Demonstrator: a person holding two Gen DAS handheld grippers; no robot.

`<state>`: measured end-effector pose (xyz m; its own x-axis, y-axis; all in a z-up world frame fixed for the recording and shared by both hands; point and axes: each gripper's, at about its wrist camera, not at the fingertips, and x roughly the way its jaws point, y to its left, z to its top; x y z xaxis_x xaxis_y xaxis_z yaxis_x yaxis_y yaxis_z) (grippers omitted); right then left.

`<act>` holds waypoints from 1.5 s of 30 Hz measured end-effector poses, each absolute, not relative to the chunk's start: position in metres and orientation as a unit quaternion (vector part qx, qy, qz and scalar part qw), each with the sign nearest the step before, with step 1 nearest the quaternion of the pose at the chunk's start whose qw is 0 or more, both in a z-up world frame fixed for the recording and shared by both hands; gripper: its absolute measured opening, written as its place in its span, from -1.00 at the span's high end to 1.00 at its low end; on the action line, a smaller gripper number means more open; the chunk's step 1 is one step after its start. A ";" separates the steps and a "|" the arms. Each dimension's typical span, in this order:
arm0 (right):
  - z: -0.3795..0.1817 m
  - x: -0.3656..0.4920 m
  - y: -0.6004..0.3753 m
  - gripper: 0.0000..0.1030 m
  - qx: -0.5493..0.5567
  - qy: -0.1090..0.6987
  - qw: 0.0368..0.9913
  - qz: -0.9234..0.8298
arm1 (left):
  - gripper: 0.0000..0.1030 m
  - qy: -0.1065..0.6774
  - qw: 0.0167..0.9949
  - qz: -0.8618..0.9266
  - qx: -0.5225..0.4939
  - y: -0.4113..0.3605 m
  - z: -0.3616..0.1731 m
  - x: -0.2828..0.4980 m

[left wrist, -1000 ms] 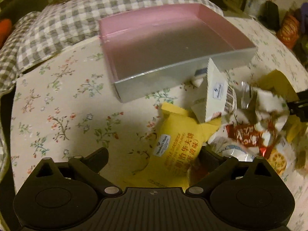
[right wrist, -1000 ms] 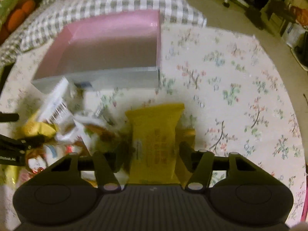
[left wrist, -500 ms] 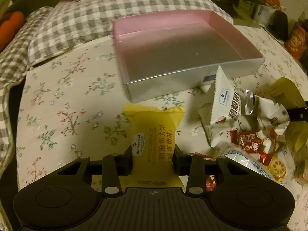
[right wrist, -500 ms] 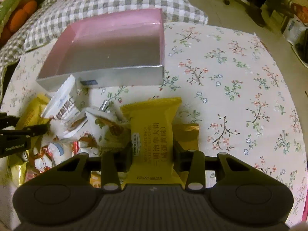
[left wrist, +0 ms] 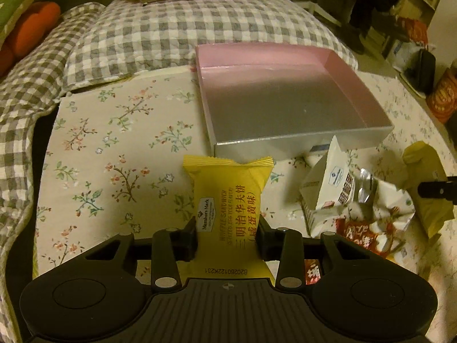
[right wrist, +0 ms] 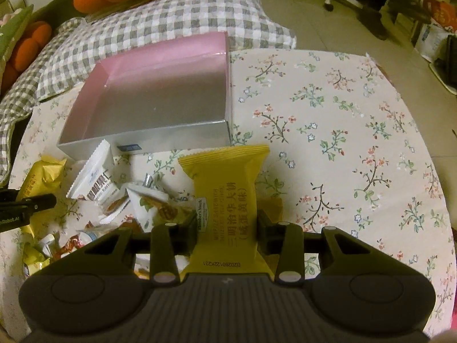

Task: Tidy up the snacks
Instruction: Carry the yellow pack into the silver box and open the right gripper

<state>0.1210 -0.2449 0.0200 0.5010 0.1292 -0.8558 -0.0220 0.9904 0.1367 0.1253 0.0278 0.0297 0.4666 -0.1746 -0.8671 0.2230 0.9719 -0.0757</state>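
Here, a flowered cloth [right wrist: 342, 120] covers the worktop, with a checked quilt [left wrist: 171, 34] beyond it. On the cloth sits an open box [left wrist: 285, 143], pink inside and silver outside, with nothing in it. Near its front wall lies a heap of snack packets [right wrist: 114, 194]. The left gripper [left wrist: 227, 240] has its jaws closed on a yellow wafer packet [left wrist: 228, 200], held above the cloth before the box. The right gripper [right wrist: 227, 235] likewise grips a second yellow packet [right wrist: 228, 191] beside the heap.
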 end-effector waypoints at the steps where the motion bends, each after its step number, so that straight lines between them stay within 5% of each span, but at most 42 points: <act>1: 0.020 0.122 -0.245 0.28 0.054 0.497 0.865 0.044 | 0.29 0.502 0.857 -0.115 0.020 0.028 0.031 0.126; 18: 0.039 0.176 -0.272 0.28 0.136 0.436 0.889 0.026 | 0.29 0.448 0.887 -0.088 -0.074 0.014 0.063 0.179; 37: 0.017 0.234 -0.220 0.28 0.113 0.417 0.900 0.059 | 0.28 0.442 0.893 -0.072 -0.045 -0.013 0.023 0.231; 45: 0.020 0.236 -0.222 0.16 0.110 0.405 0.907 0.042 | -0.08 0.439 0.894 -0.074 -0.043 -0.008 0.023 0.230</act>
